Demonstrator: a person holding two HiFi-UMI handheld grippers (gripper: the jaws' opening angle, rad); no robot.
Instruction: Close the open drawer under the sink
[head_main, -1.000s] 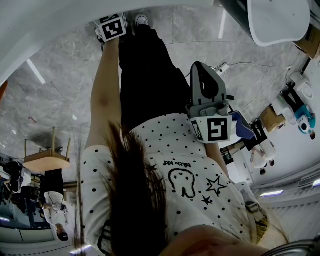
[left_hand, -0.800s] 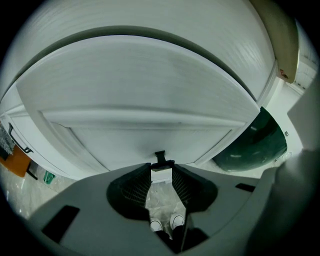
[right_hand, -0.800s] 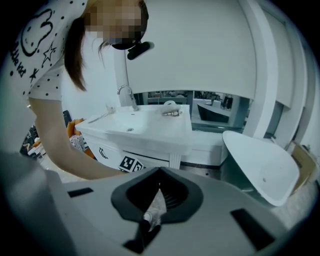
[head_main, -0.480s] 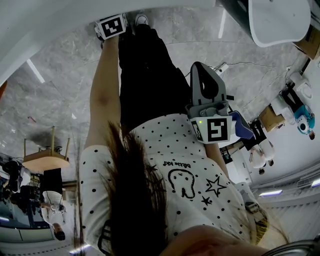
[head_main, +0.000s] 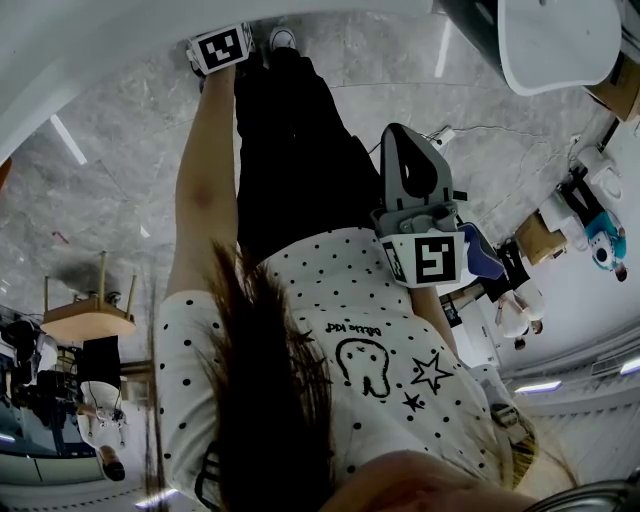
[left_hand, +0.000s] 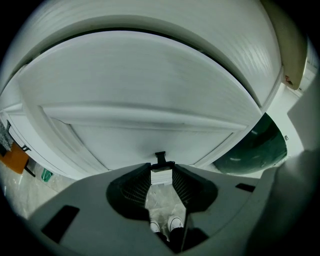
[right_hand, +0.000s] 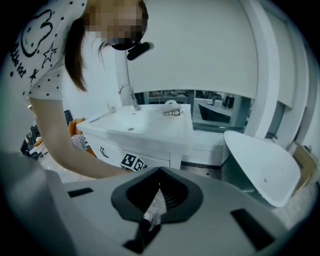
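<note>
Your left gripper stands wide open, its tips at the black handle of the white drawer under the sink, with nothing clamped. If you push off-centre, the drawer may skew and jam, or the tips may slip off. Your right gripper hangs closed and empty.

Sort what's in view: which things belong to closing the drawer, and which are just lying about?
Job: drawer, handle, left tongs at the handle, sink.
Lying about: stool, white tub, metal fitting on the sink, right tongs, shut, away from the drawer.
</note>
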